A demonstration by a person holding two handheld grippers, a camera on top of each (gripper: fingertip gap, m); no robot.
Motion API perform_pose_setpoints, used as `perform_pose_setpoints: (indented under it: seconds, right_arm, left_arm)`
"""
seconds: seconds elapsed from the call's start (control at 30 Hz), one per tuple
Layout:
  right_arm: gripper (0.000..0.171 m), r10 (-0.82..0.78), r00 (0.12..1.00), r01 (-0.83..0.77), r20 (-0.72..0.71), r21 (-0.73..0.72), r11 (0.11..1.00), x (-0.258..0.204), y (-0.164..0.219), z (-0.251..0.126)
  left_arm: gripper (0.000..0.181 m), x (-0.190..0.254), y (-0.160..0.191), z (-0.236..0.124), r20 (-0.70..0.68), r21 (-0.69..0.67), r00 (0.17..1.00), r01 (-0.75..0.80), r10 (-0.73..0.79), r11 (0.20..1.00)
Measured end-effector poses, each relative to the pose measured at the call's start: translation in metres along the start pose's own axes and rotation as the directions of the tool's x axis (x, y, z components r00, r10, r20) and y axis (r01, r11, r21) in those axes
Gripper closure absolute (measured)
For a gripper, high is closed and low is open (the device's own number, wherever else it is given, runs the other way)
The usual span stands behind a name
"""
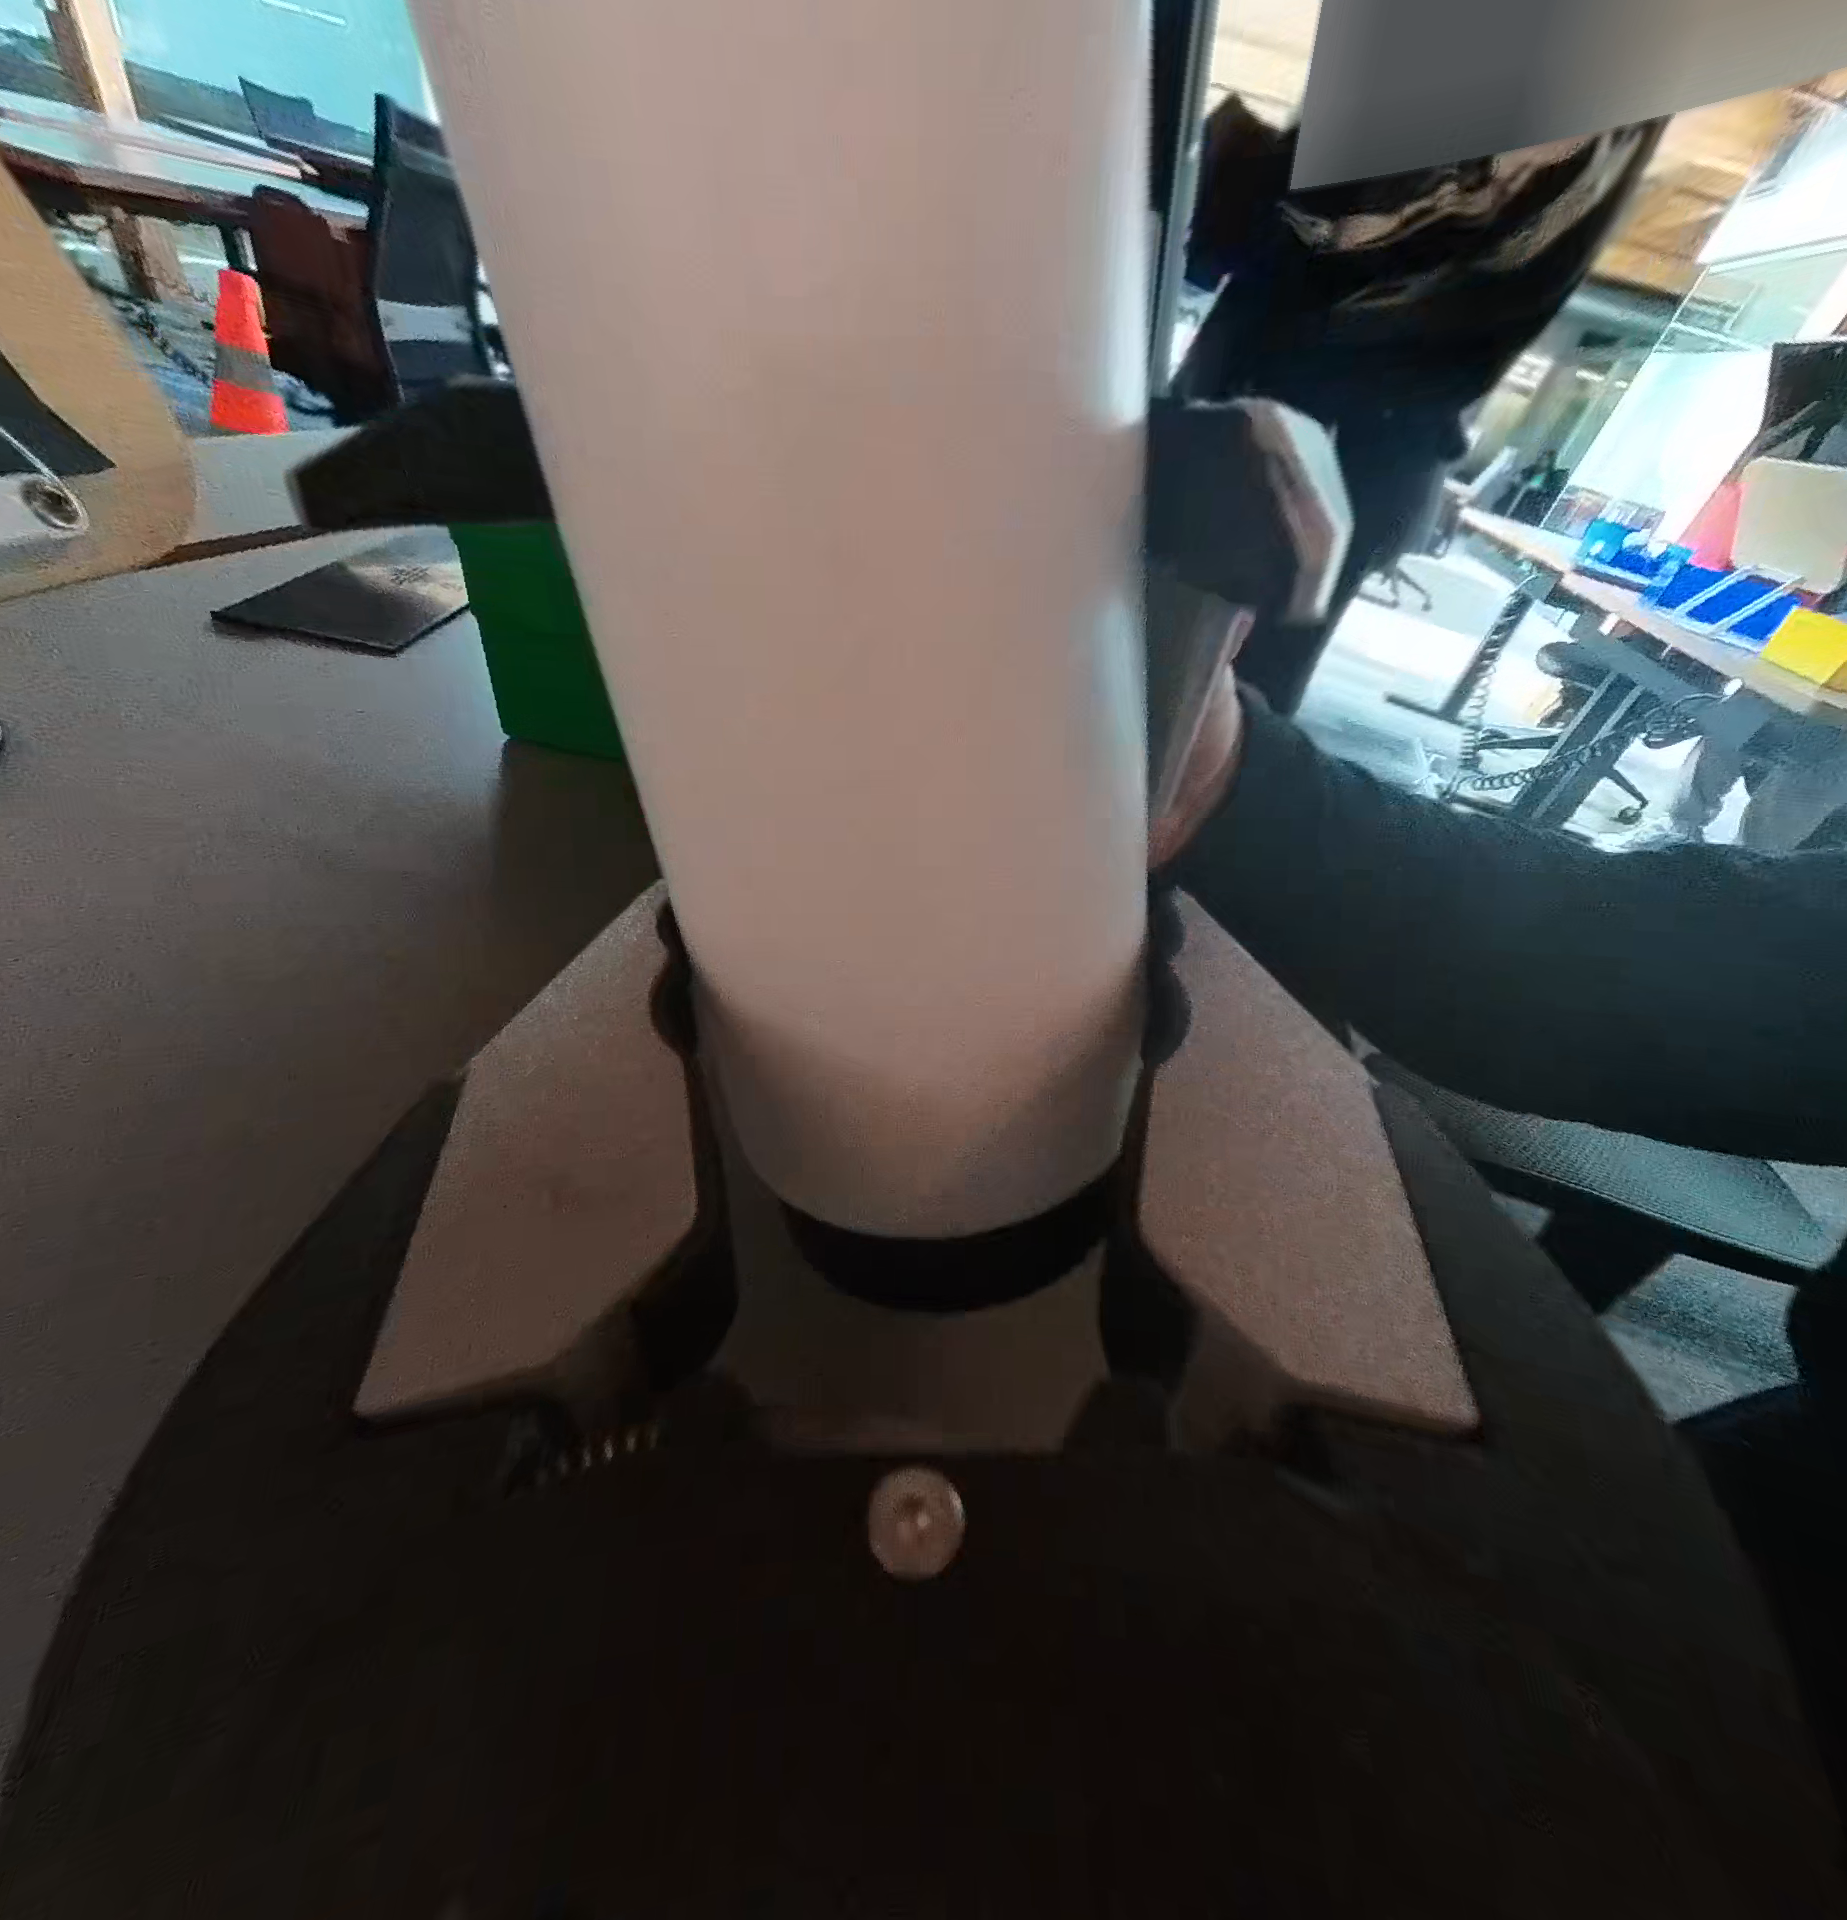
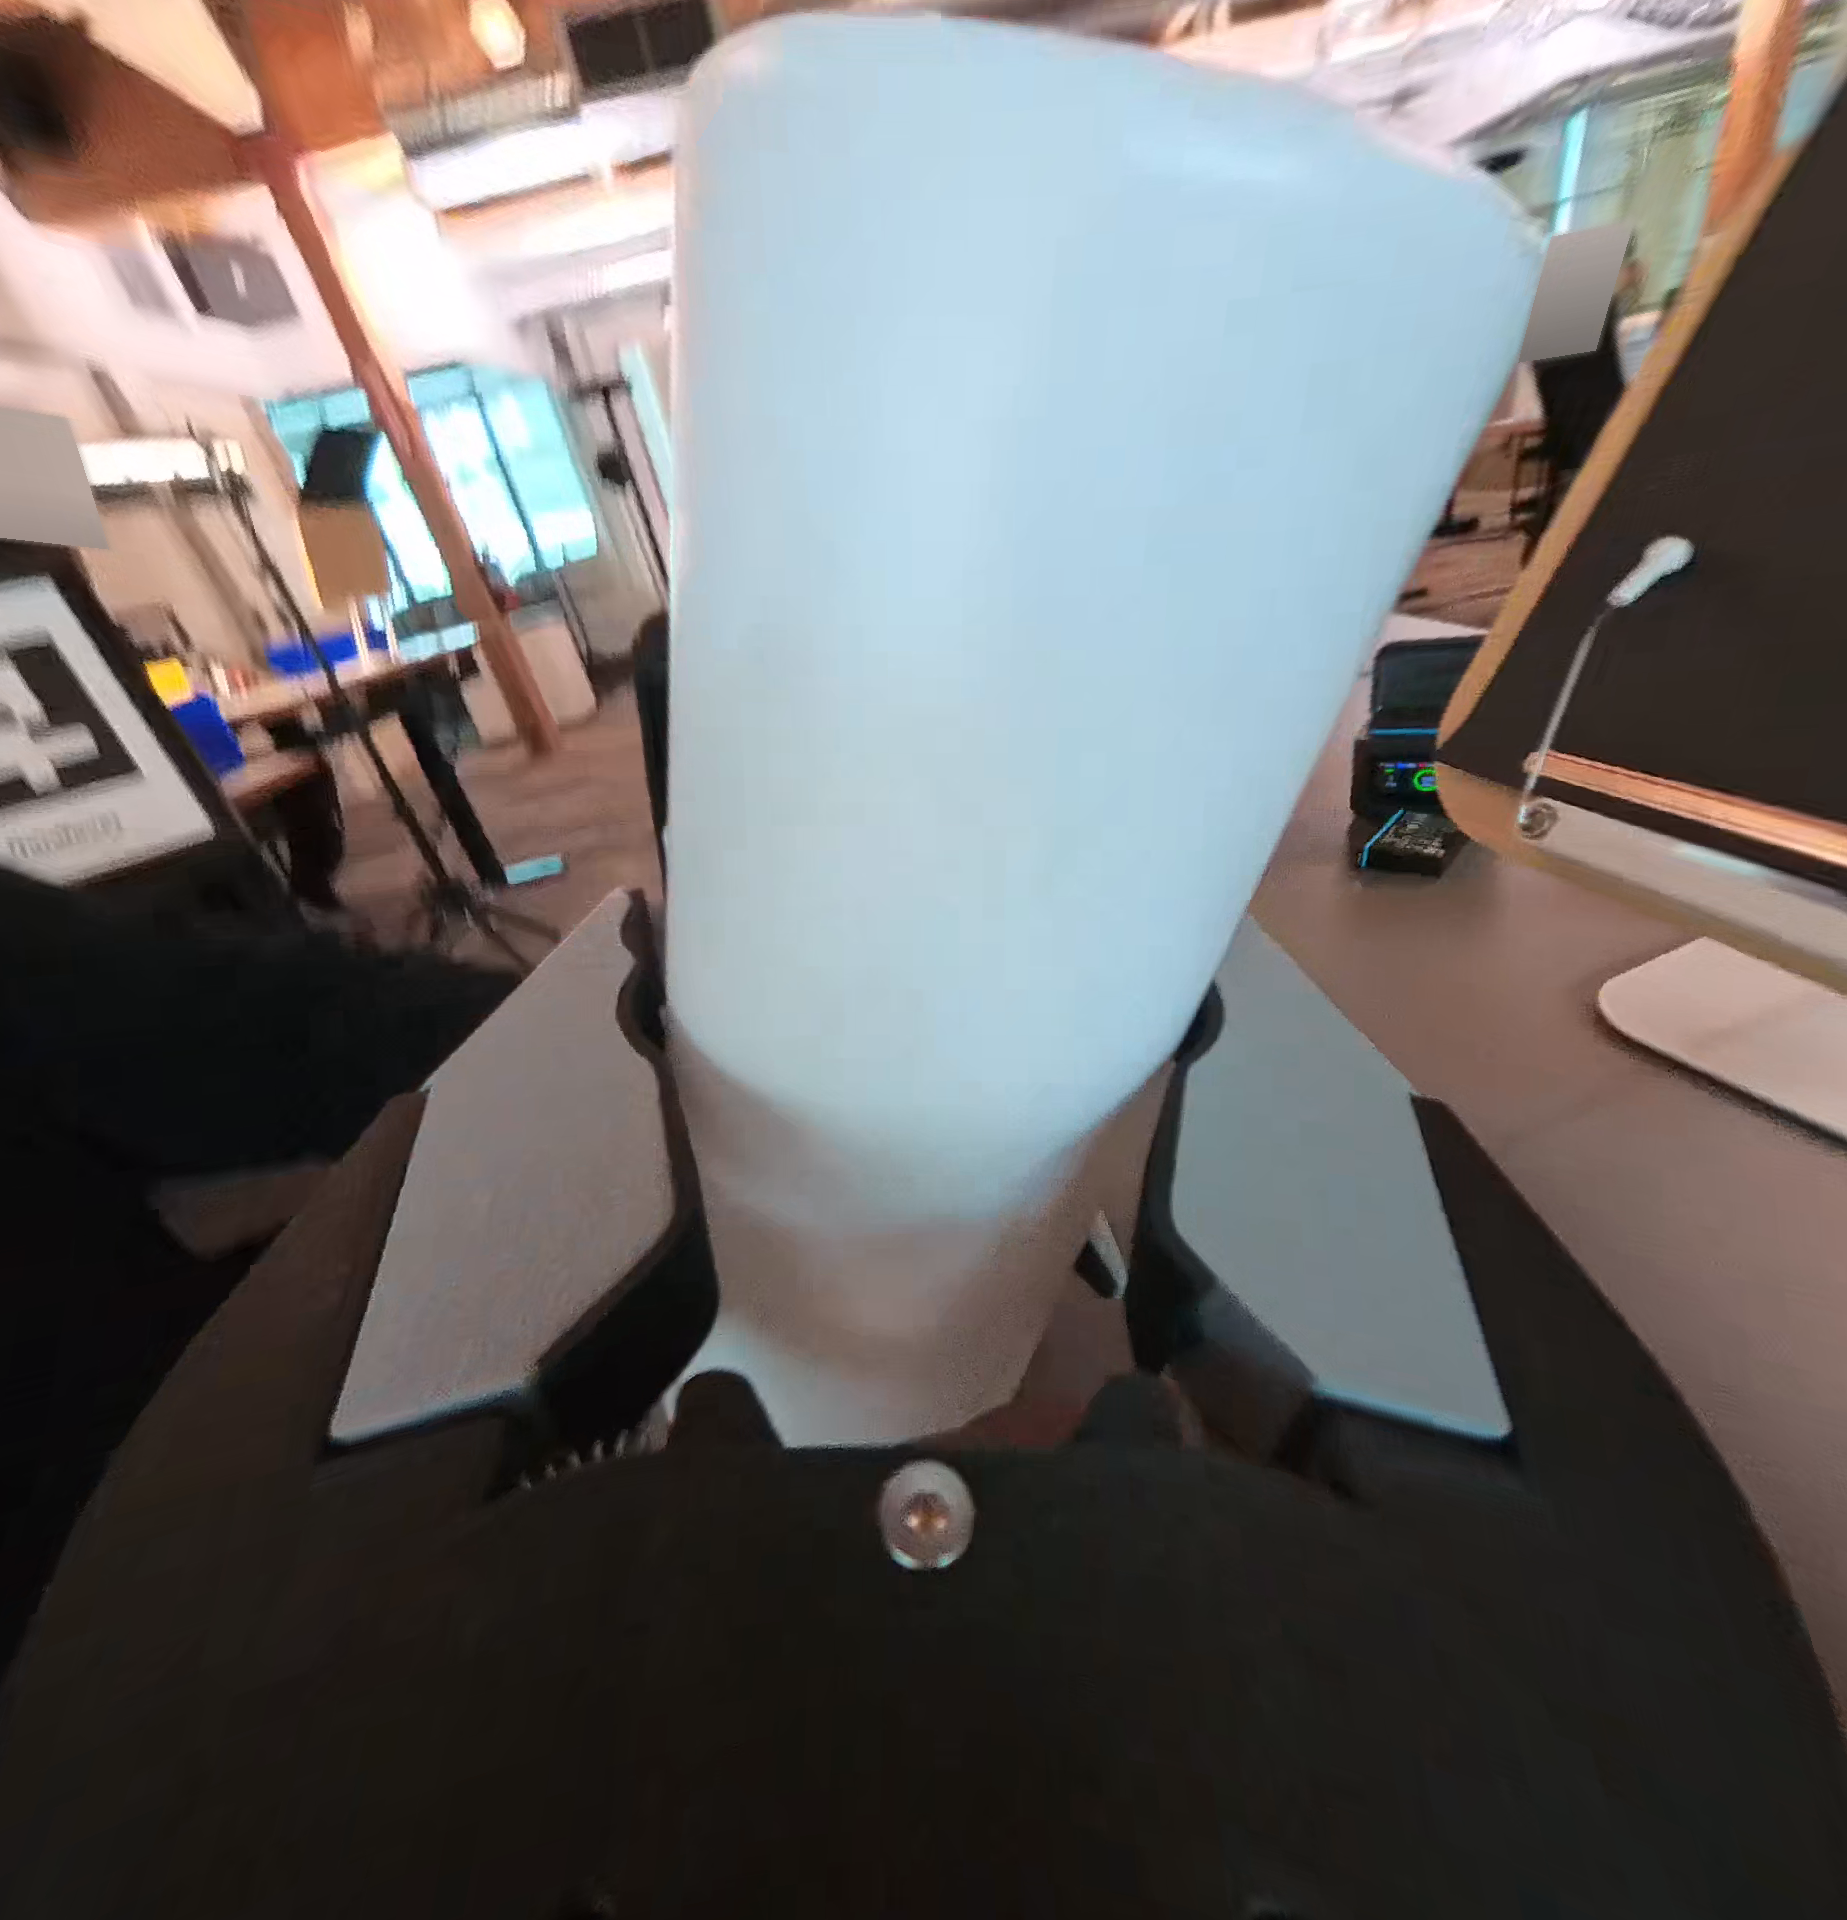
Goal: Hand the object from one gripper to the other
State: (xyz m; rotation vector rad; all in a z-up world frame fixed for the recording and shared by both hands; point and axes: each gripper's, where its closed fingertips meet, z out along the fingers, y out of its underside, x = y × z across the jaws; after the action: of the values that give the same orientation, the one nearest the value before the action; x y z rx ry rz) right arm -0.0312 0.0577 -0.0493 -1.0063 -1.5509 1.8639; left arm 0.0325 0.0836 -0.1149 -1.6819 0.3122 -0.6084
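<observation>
A tall white bottle (image 1: 825, 520) with a black band at its lower end stands between the fingers of my left gripper (image 1: 914, 966), which is shut on its lower part. In the left wrist view, the right gripper's dark fingers (image 1: 1236, 499) sit on both sides of the bottle higher up. In the right wrist view the same white bottle (image 2: 1002, 520) fills the middle, tilted a little right, and my right gripper (image 2: 919, 1008) is shut on it. Both grippers hold the bottle above the dark table (image 1: 223, 883).
A green box (image 1: 545, 644) and a flat black card (image 1: 347, 608) lie on the table behind the bottle. A person's black sleeve (image 1: 1521, 935) reaches in from the right. A monitor foot (image 2: 1729, 1029) and a small lit device (image 2: 1407, 779) are on the right. Left tips to right tips: about 8 cm.
</observation>
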Motion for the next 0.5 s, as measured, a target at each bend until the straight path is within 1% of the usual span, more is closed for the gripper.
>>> perform_pose_setpoints:
  seconds: [0.03,0.1,0.17,0.2,0.23,0.27,0.3,0.37,0.4,0.43,0.47,0.5]
  right_arm:
    - [0.074,-0.048,0.999,0.048,0.013,-0.038,0.998,-0.003,0.003,0.001]
    - [0.074,-0.141,0.990,0.141,0.010,-0.056,0.988,-0.007,0.002,0.000]
    - [0.074,-0.243,0.969,0.241,-0.043,-0.054,0.969,-0.005,-0.003,-0.002]
    - [0.075,-0.312,0.946,0.307,-0.087,-0.060,0.950,-0.002,-0.006,-0.004]
    - [0.075,-0.398,0.905,0.390,-0.149,-0.081,0.917,0.004,-0.010,-0.007]
    - [0.074,-0.500,0.839,0.483,-0.215,-0.127,0.866,0.010,-0.013,-0.012]
    - [0.074,-0.607,0.746,0.573,-0.272,-0.200,0.794,0.017,-0.014,-0.016]
    - [0.074,-0.799,0.497,0.701,-0.338,-0.388,0.599,0.033,-0.013,-0.025]
    - [0.074,-0.865,0.378,0.727,-0.330,-0.472,0.498,0.039,-0.010,-0.027]
    - [0.074,-0.907,0.291,0.732,-0.305,-0.540,0.416,0.044,-0.004,-0.026]
    - [0.074,-0.930,0.238,0.721,-0.279,-0.591,0.362,0.048,0.002,-0.024]
    - [0.075,-0.942,0.207,0.700,-0.264,-0.633,0.331,0.053,0.006,-0.023]
  left_arm:
    - [0.095,0.000,-0.001,0.000,0.001,0.002,1.000,-0.008,0.008,1.000]
    - [0.098,-0.004,-0.006,-0.006,0.025,0.025,0.999,-0.022,0.021,0.999]
    - [0.102,-0.013,-0.014,-0.017,0.088,0.049,0.994,-0.063,0.059,0.997]
    - [0.107,-0.018,-0.019,-0.025,0.121,0.066,0.990,-0.078,0.070,0.995]
    - [0.108,-0.020,-0.023,-0.033,0.138,0.081,0.988,-0.084,0.072,0.993]
    - [0.103,-0.022,-0.026,-0.041,0.148,0.085,0.987,-0.079,0.065,0.993]
    - [0.100,-0.023,-0.027,-0.049,0.160,0.079,0.986,-0.069,0.056,0.994]
    - [0.089,-0.029,-0.027,-0.061,0.226,0.044,0.973,-0.066,0.055,0.997]
    - [0.082,-0.032,-0.028,-0.065,0.272,0.027,0.961,-0.064,0.054,0.998]
    - [0.074,-0.031,-0.031,-0.066,0.301,0.021,0.952,-0.060,0.051,0.998]
    - [0.070,-0.028,-0.035,-0.066,0.320,0.033,0.946,-0.058,0.045,0.998]
    - [0.069,-0.026,-0.040,-0.065,0.344,0.052,0.938,-0.055,0.034,0.997]
